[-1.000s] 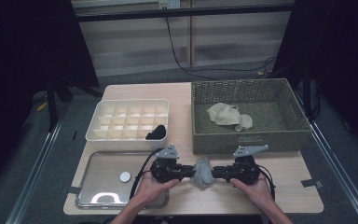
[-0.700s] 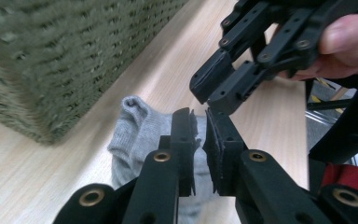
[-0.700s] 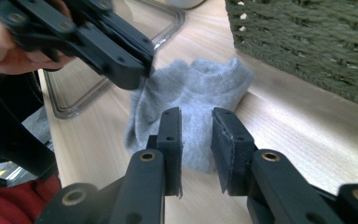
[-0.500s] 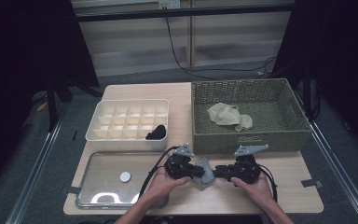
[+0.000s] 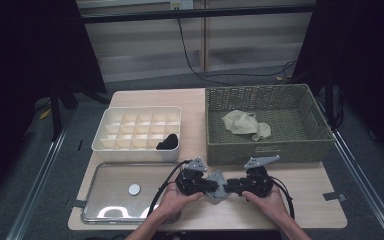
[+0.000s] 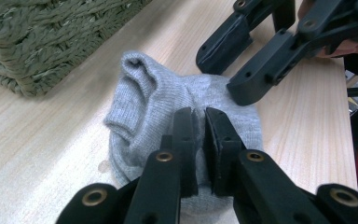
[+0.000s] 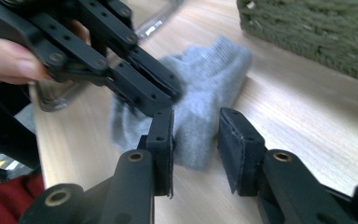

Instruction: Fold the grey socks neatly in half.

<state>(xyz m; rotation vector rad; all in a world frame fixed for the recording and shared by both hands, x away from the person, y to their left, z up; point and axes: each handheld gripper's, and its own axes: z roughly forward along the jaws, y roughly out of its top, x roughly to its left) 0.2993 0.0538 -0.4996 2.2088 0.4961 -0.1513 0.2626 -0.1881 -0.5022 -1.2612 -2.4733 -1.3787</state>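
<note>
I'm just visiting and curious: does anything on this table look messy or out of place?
Nothing is spilled or broken. The grey sock lies bunched and rumpled on the bare table between the two grippers, and a cream cloth sits crumpled in the wicker basket.

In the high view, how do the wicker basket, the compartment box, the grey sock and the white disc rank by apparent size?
1. wicker basket
2. compartment box
3. grey sock
4. white disc

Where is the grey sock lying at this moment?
In the high view the grey sock lies on the table's near edge, between the left gripper and right gripper, just in front of the wicker basket.
</note>
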